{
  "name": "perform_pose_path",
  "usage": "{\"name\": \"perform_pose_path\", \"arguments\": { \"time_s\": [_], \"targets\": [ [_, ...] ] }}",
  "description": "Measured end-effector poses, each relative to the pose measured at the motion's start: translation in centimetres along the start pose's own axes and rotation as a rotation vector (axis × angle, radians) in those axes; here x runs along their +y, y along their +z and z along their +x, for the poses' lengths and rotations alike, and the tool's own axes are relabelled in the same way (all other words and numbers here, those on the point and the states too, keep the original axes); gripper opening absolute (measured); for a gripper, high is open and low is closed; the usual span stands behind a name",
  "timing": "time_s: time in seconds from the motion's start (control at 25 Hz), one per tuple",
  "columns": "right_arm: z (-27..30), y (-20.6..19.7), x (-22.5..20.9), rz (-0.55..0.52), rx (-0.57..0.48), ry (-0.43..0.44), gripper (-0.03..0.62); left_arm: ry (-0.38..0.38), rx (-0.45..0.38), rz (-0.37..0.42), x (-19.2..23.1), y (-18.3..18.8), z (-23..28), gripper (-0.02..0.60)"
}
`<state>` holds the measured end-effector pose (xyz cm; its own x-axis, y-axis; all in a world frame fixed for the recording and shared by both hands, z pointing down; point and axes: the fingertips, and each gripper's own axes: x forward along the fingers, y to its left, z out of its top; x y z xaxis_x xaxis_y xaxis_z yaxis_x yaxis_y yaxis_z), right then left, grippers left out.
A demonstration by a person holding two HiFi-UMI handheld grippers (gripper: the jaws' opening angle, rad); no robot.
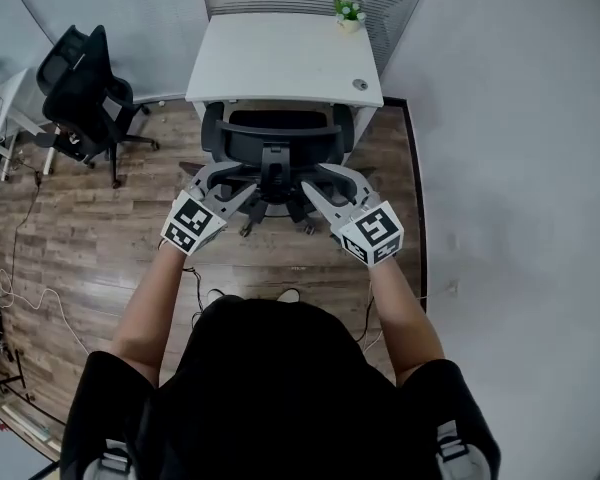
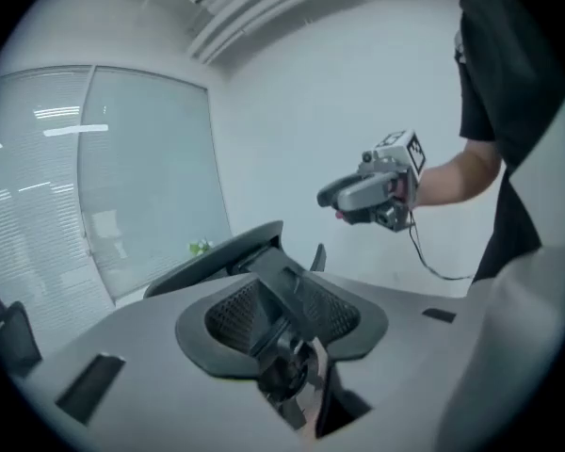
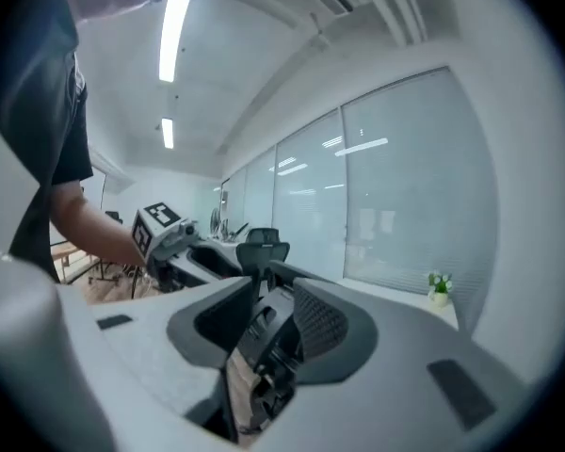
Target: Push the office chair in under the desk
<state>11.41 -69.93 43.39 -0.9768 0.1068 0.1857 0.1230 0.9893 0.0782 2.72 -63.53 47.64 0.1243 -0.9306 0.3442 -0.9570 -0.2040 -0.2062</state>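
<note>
Head view shows the left gripper (image 1: 225, 183) and the right gripper (image 1: 335, 183) held side by side, close to each other. Both have their jaws spread apart, and nothing is pinched in them. Each gripper view looks through the gap at the office chair (image 1: 275, 138), which is past the tips. The chair sits at the near edge of the desk (image 1: 280, 58) with its seat tucked under. A small plant (image 1: 348, 11) stands at the desk's far right corner. Another chair (image 1: 85, 93) stands on the wooden floor (image 1: 100, 228), well off to the left.
</note>
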Motion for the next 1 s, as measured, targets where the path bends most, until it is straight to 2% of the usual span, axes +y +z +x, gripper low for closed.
{"name": "perform_pose_path", "arguments": {
  "time_s": [0.12, 0.24, 0.44, 0.52, 1.0],
  "targets": [
    [-0.9, 1.5, 1.5, 0.028, -0.079, -0.026, 0.113, 0.011, -0.124, -0.025, -1.9, 2.8, -1.3, 0.045],
    [-1.8, 2.4, 2.8, 0.038, -0.128, -0.028, 0.062, 0.036, -0.207, -0.053, -3.3, 4.6, -2.3, -0.005],
    [-2.4, 3.0, 3.5, 0.043, -0.159, -0.052, 0.005, 0.061, -0.288, -0.104, -4.5, 6.3, -2.6, -0.005],
    [-2.4, 3.2, 3.5, 0.044, -0.159, -0.054, 0.003, 0.063, -0.306, -0.121, -4.7, 6.6, -2.6, -0.005],
    [-1.9, 3.9, 3.4, 0.007, -0.158, -0.045, 0.003, 0.090, -0.322, -0.143, -4.0, 6.8, -2.6, -0.005]
  ]
}}
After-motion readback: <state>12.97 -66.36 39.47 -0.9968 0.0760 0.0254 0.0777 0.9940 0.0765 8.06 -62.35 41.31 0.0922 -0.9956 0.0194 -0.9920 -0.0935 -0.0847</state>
